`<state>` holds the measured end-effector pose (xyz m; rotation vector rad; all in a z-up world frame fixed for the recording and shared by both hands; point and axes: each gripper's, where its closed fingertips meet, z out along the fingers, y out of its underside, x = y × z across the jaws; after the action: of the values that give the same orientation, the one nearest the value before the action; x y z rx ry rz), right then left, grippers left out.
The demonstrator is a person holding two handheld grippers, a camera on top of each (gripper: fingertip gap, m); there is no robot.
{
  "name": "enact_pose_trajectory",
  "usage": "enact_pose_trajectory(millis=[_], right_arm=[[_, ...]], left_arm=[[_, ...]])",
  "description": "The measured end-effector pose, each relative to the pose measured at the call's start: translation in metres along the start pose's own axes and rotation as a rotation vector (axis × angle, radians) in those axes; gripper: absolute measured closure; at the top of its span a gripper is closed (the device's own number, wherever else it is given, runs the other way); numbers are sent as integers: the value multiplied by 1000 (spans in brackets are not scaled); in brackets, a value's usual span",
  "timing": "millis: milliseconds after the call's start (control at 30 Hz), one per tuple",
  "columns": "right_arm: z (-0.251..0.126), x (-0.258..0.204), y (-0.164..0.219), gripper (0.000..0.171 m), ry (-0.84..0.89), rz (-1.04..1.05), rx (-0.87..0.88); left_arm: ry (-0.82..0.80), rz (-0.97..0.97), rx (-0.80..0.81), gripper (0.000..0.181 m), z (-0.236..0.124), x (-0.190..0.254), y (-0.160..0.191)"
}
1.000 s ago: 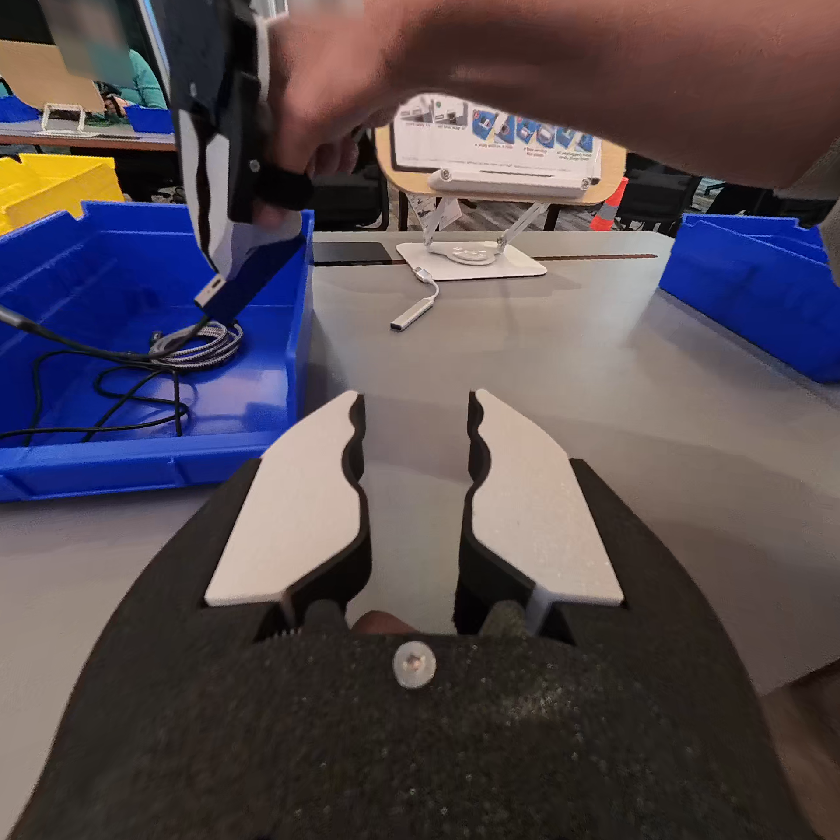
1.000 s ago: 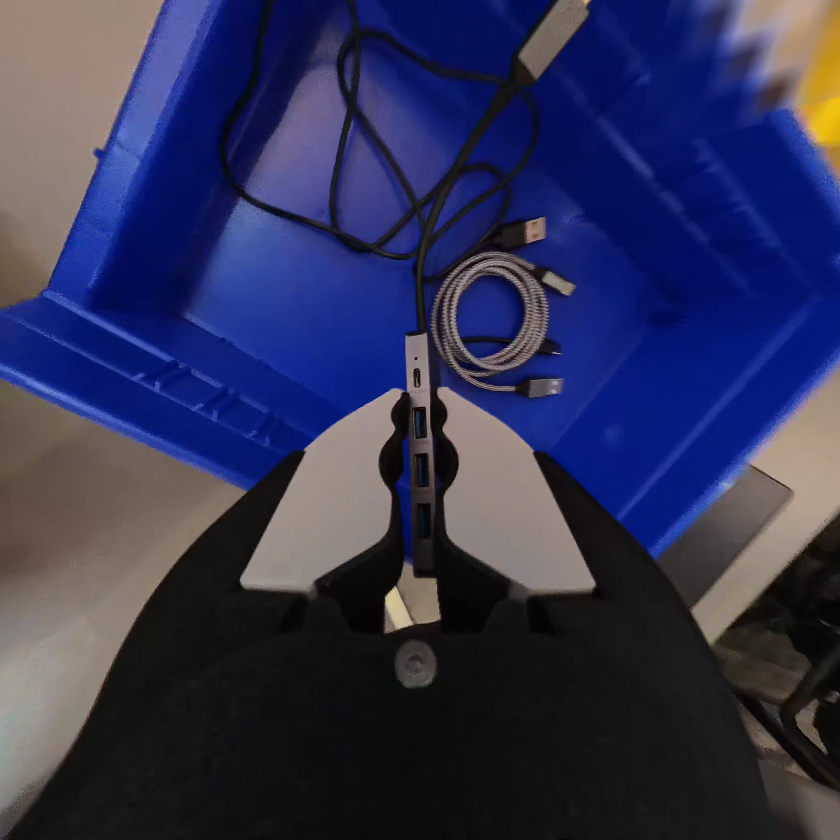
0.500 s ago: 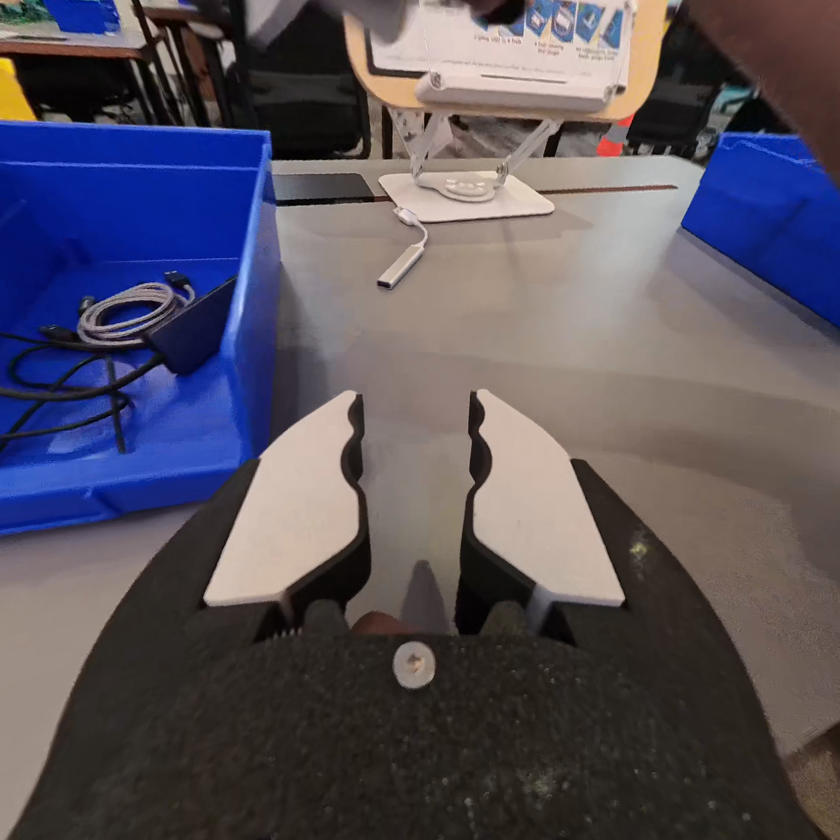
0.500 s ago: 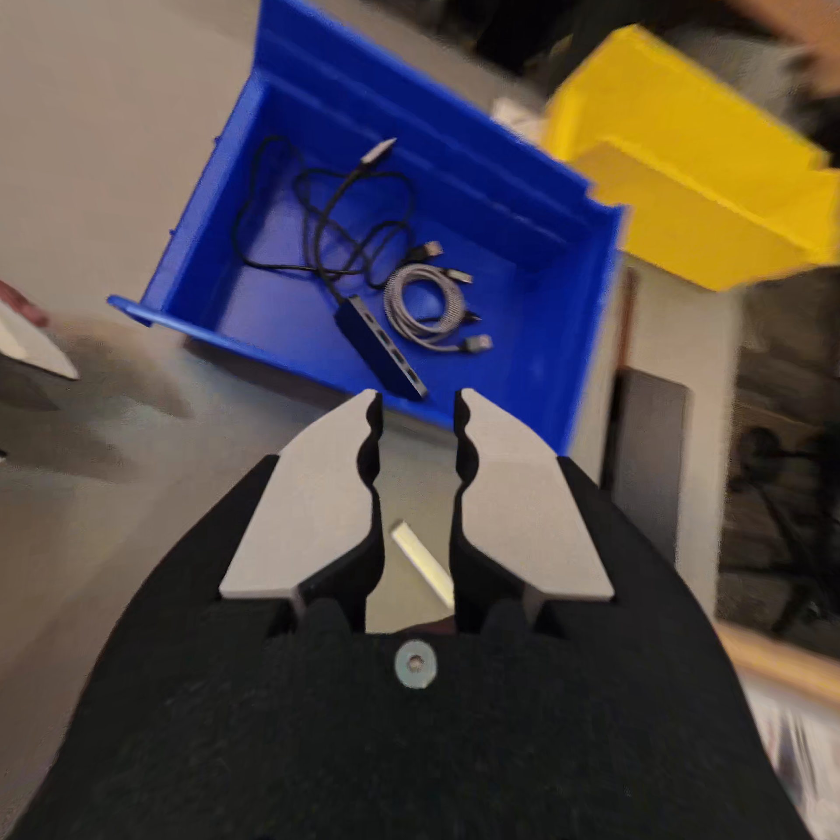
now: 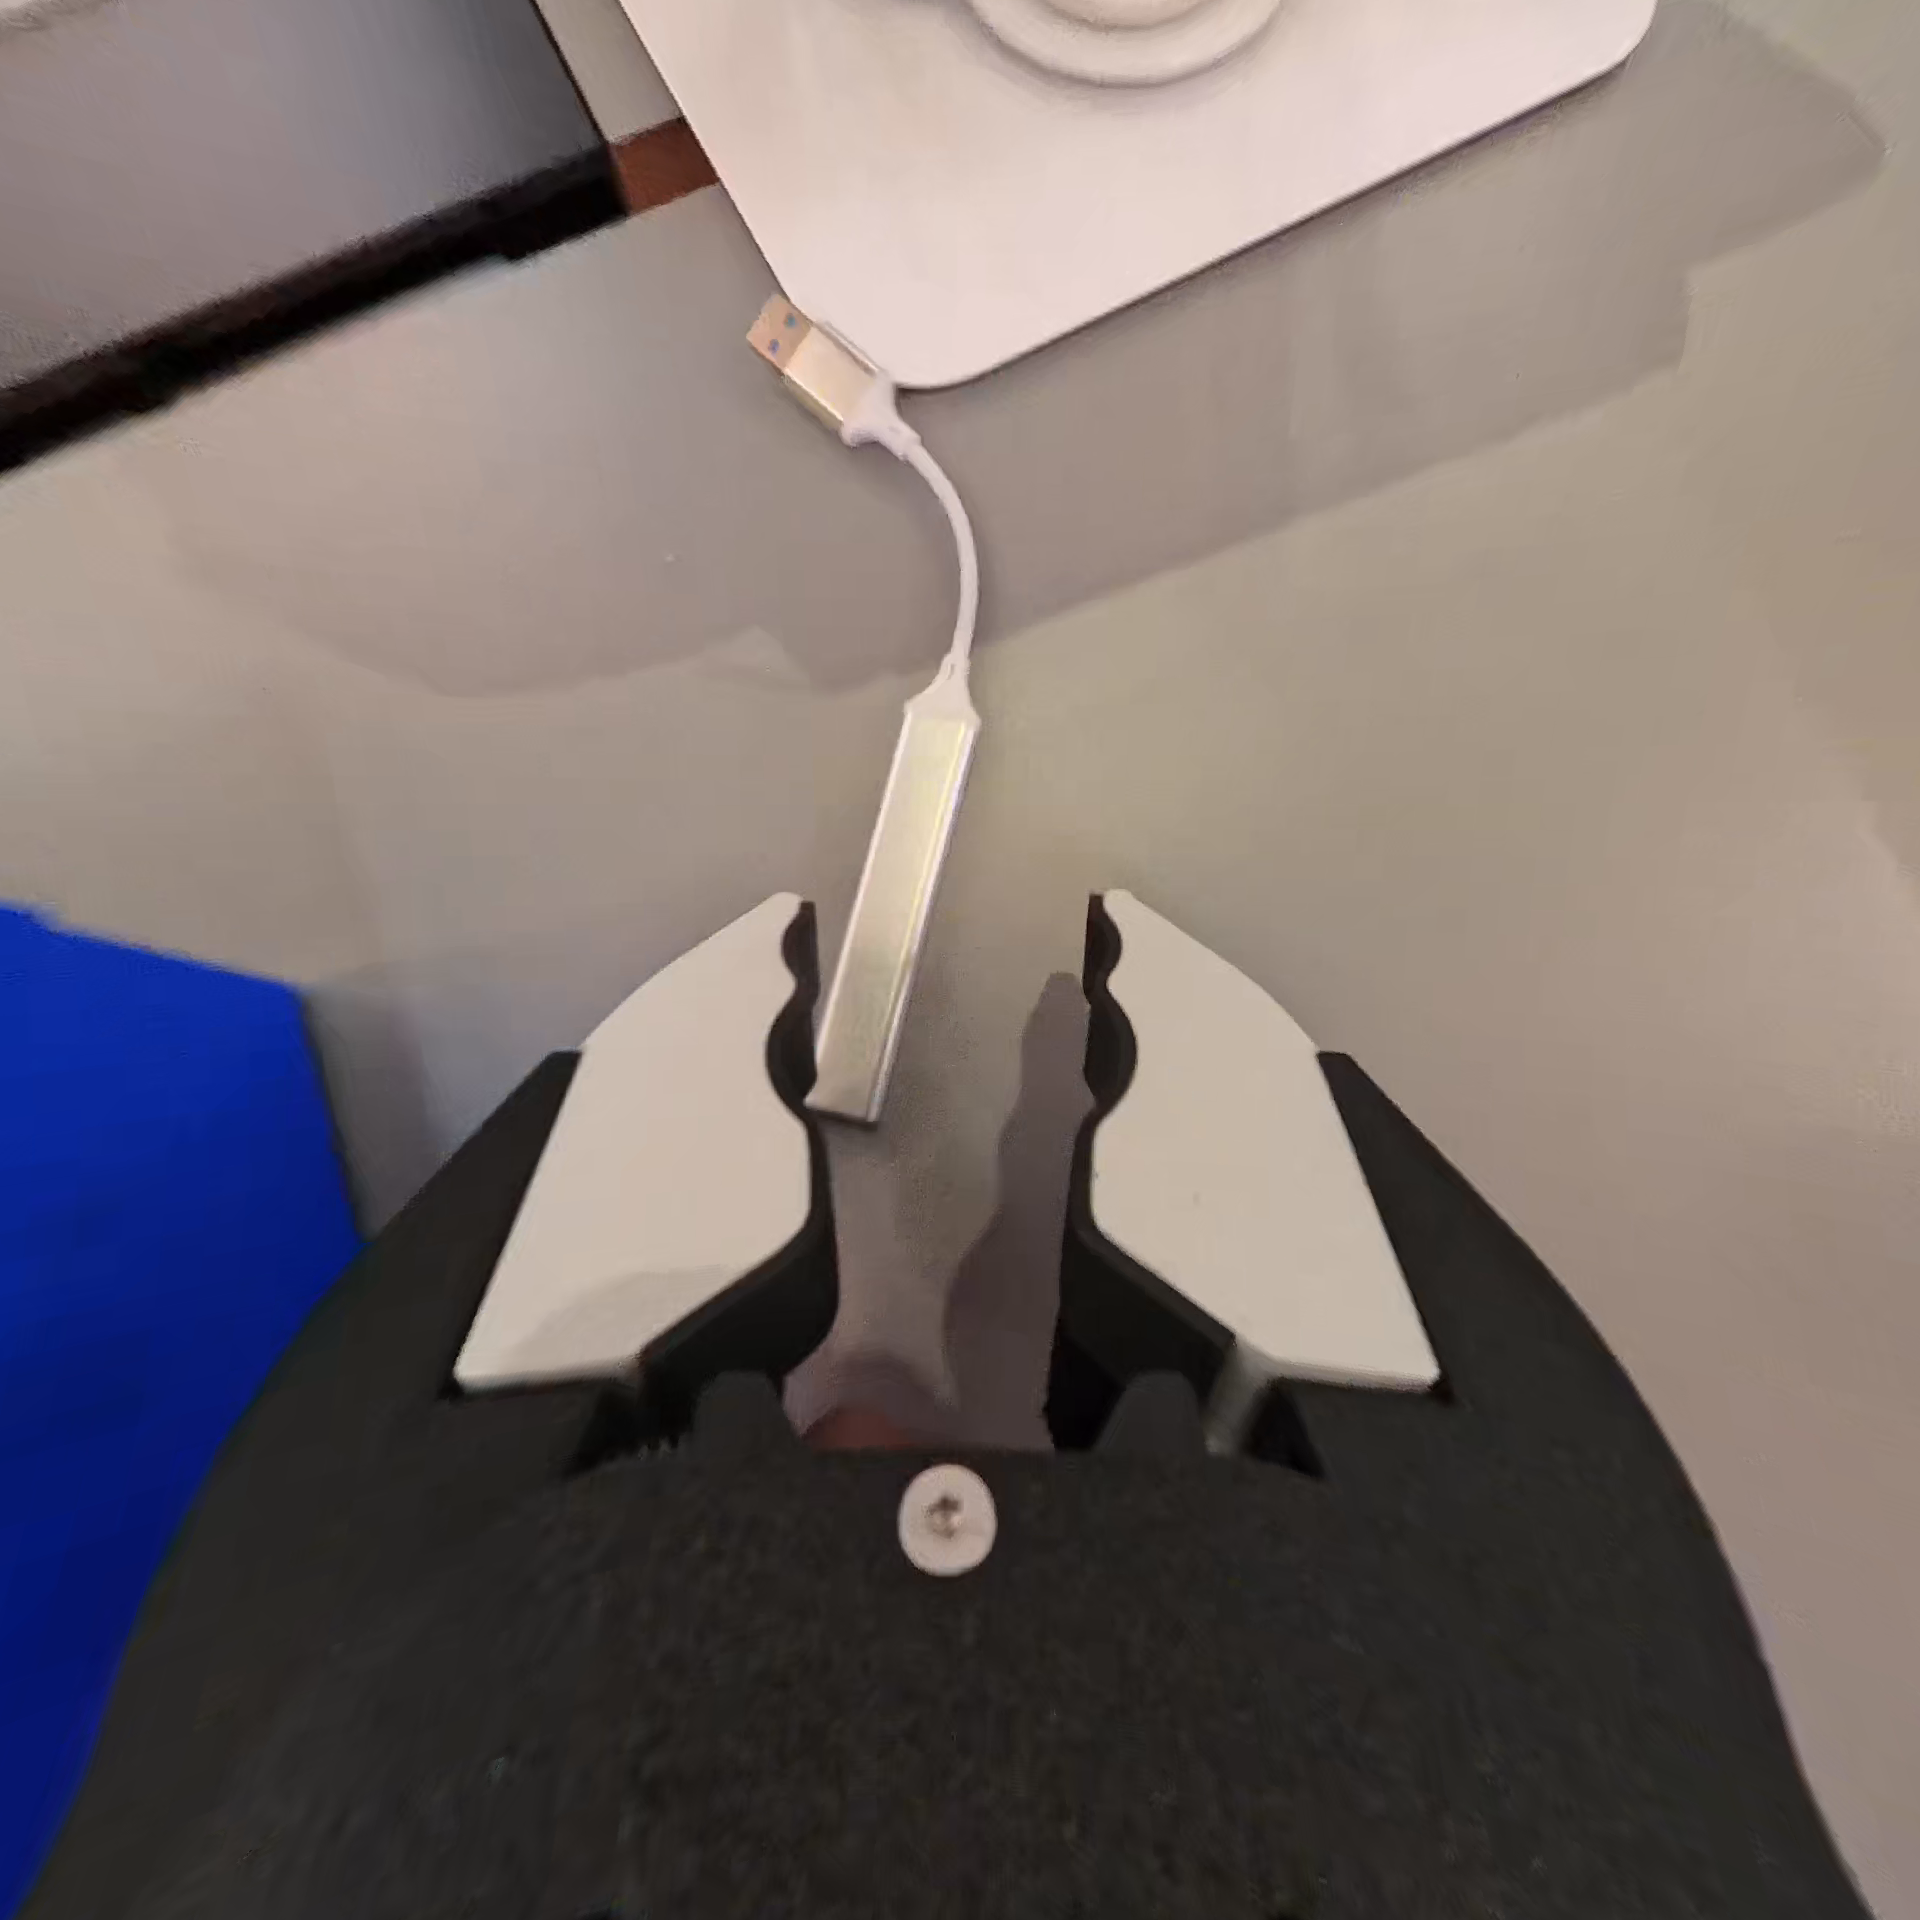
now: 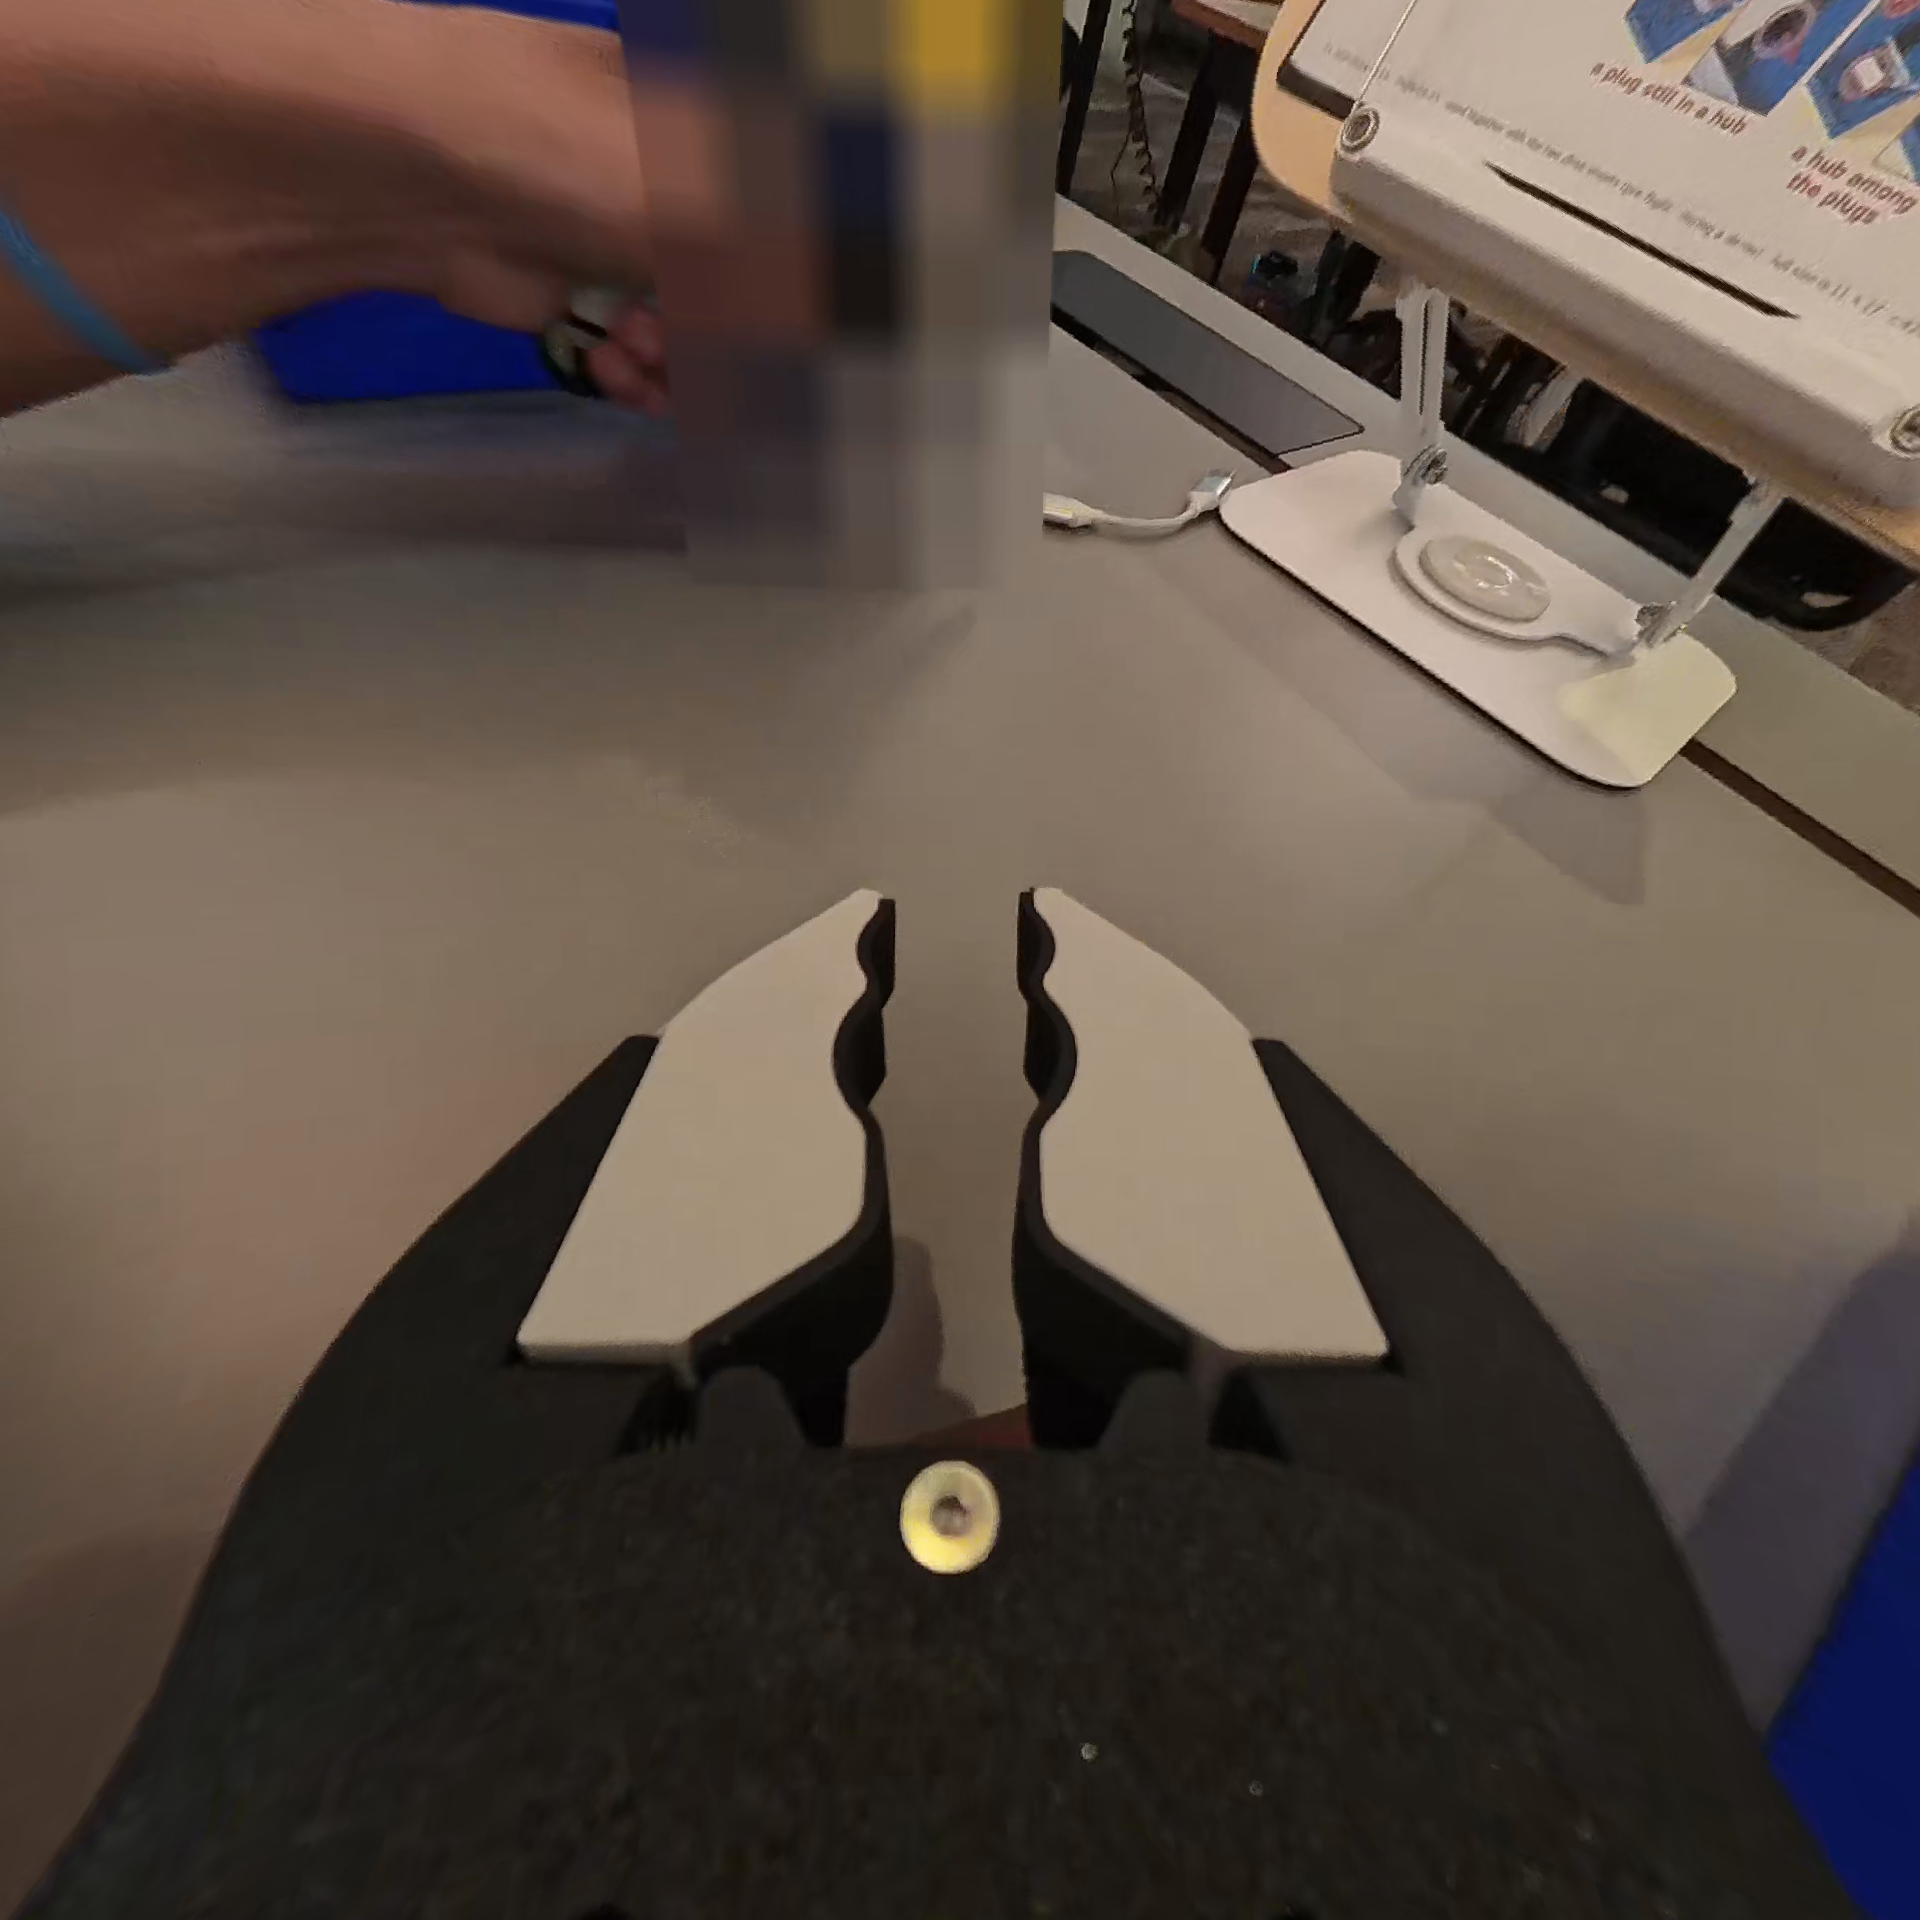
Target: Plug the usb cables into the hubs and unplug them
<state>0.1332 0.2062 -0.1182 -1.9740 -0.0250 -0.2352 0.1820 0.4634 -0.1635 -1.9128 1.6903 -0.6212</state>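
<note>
On the grey table (image 5: 1455, 935), toward its far edge, sits a white stand base (image 5: 1091, 156); a blue bin (image 5: 135, 1247) is at the left. Silver hub (image 5: 899, 914) lies flat just short of the base's near corner, its white pigtail and USB plug (image 5: 821, 364) curling up to that corner. Left gripper (image 5: 945, 997) is spread, straddling the hub's near end, which sits tight by the left finger. Right gripper (image 6: 956, 997) is spread, empty, over bare table mid-surface.

Step looks like the hub pickup. Next: centre, then close on its long sides.
</note>
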Motion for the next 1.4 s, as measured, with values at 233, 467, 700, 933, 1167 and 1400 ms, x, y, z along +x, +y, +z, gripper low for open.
enact_pose_trajectory(millis=[233,467,700,933,1167,1400], right_arm=[[-21,-6,-4,152,-49,94,148],[-33,11,-9,152,1,153,232],[-33,10,-11,152,23,112,239],[-46,0,-23,142,-60,165,195],[-160,68,-1,142,168,-73,-137],[-184,164,96,127,-75,-8,-719]], left_arm=[[-22,41,-88,165,21,-3,10],[-3,66,-8,166,-9,25,25],[-132,163,208,166,-162,31,29],[-267,-56,-61,166,-204,-131,122],[-184,-100,-218,165,-147,-150,163],[-199,-145,-107,122,-163,-149,161]])
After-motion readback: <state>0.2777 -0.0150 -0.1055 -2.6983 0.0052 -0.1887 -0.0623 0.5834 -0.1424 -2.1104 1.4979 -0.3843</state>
